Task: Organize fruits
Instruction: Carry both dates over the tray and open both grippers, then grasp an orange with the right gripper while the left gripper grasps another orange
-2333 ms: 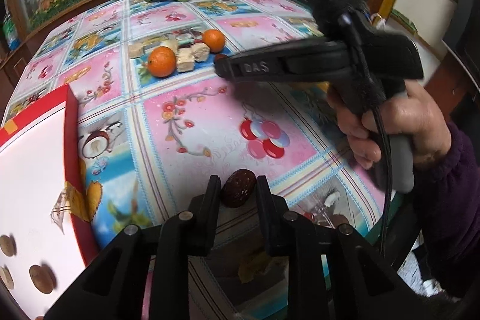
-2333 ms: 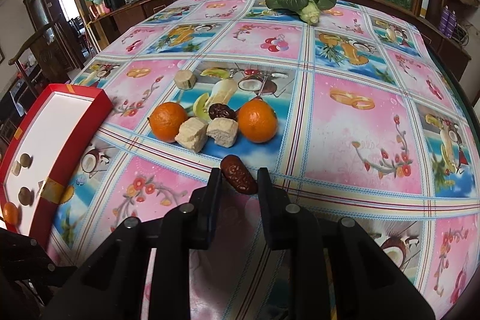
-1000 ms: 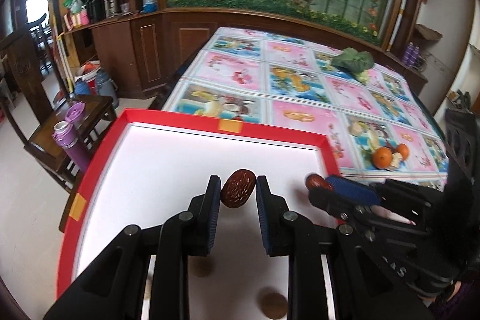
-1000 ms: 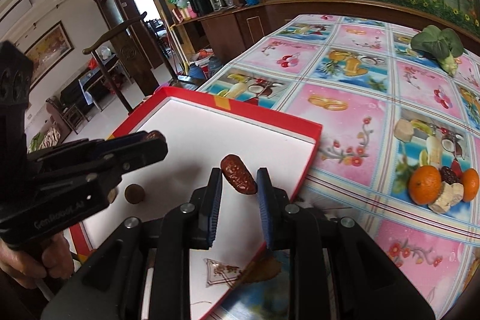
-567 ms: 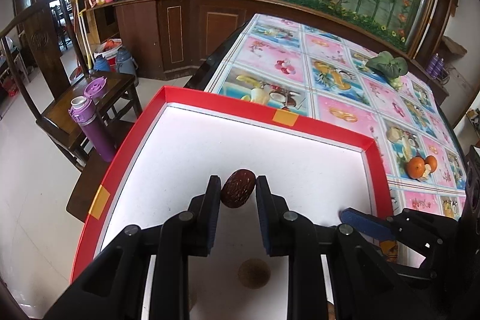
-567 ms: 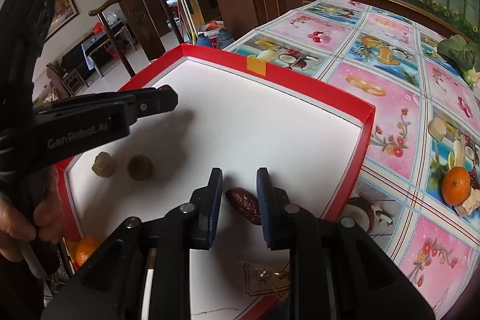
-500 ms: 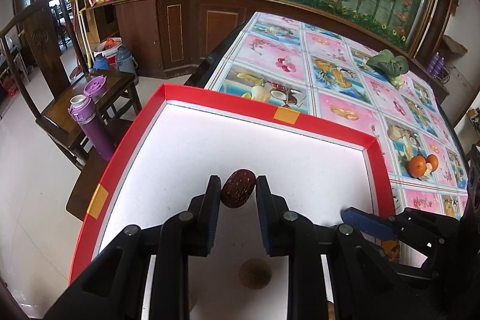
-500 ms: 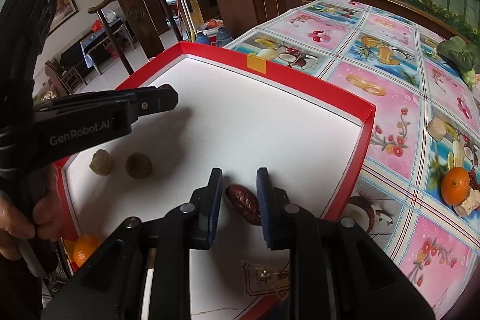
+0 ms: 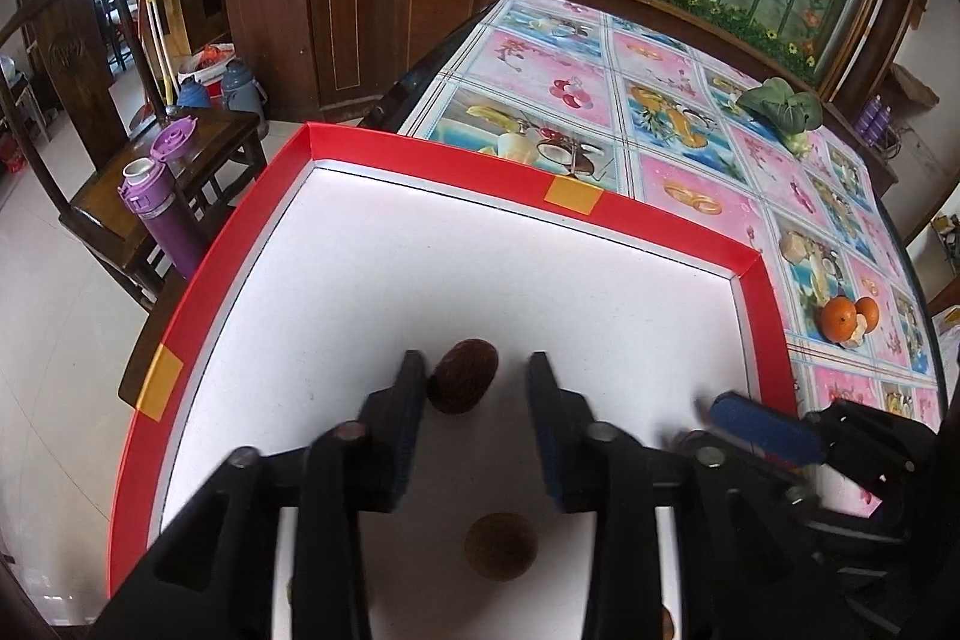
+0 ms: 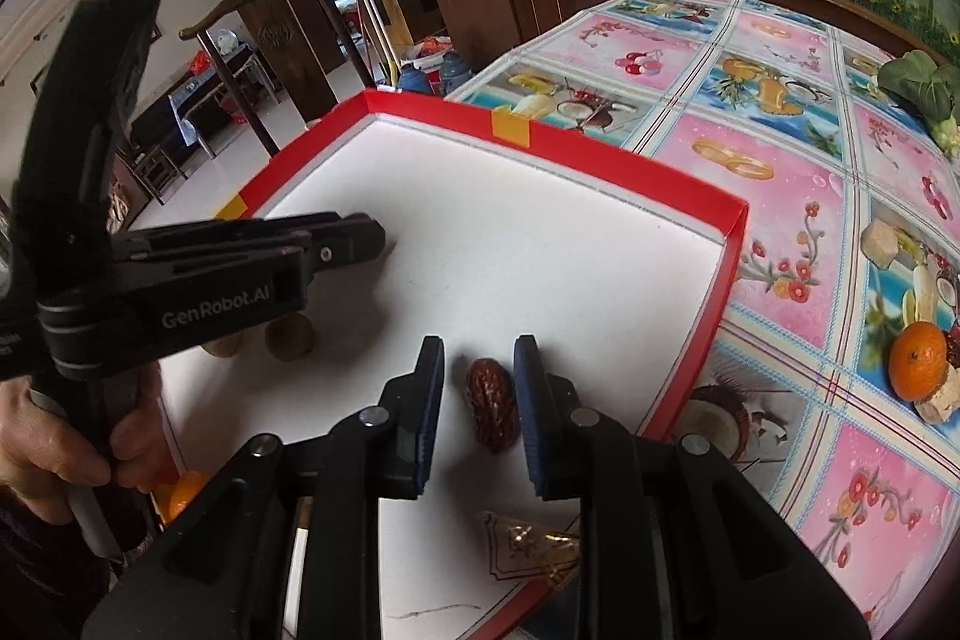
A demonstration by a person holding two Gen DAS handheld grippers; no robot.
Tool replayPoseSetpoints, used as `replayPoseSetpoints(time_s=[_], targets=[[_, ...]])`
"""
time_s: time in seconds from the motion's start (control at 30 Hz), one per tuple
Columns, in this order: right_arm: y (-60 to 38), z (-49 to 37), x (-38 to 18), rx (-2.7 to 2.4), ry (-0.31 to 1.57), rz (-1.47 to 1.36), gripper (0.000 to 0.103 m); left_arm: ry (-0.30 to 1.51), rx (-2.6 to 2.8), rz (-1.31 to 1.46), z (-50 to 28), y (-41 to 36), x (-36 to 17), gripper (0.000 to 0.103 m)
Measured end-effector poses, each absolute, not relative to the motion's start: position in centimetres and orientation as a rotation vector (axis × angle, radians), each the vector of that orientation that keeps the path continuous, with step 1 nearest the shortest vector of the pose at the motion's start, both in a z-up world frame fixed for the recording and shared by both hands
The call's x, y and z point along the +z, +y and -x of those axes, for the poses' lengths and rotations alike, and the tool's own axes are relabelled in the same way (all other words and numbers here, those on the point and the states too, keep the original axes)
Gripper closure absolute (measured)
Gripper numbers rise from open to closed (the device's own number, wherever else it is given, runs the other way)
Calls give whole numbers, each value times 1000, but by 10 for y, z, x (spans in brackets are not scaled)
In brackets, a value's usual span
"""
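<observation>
While left fingers (image 9: 474,388) open off a date (image 9: 463,383), only the right view shows right fingers (image 10: 478,388) apart round theirs (image 10: 492,412)

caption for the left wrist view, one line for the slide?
Left gripper opening over the red-rimmed white tray, a dark date lying between its fingers.

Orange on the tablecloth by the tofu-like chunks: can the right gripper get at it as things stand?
Probably not yet: the right gripper still has a date between its fingers, and the red tray wall lies between it and the orange.
</observation>
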State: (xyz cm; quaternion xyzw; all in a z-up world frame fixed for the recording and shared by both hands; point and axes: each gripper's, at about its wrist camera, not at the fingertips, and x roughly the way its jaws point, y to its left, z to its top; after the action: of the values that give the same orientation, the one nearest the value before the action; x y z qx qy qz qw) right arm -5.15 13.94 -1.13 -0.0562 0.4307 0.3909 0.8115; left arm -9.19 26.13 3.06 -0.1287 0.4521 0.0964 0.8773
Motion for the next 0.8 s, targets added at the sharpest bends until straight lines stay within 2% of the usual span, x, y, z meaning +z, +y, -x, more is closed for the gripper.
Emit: replayPoseSetpoints(time_s=[0.07,0.17,0.27,0.5,0.8], targets=[[133,51,-6,833,896,93,75,930,234,264,93,259,35,42],[120,47,3,824,862,45,67,901,225,255,95,250,45,41],[103,40,8,799,846,8,65,874,185,234,95,231,57,33],[42,26,11,697,824,-28,65,836,30,95,90,161,75,32],[-75,-2,16,491,805,-183,65,838,-98,-34,67,93,68,31]])
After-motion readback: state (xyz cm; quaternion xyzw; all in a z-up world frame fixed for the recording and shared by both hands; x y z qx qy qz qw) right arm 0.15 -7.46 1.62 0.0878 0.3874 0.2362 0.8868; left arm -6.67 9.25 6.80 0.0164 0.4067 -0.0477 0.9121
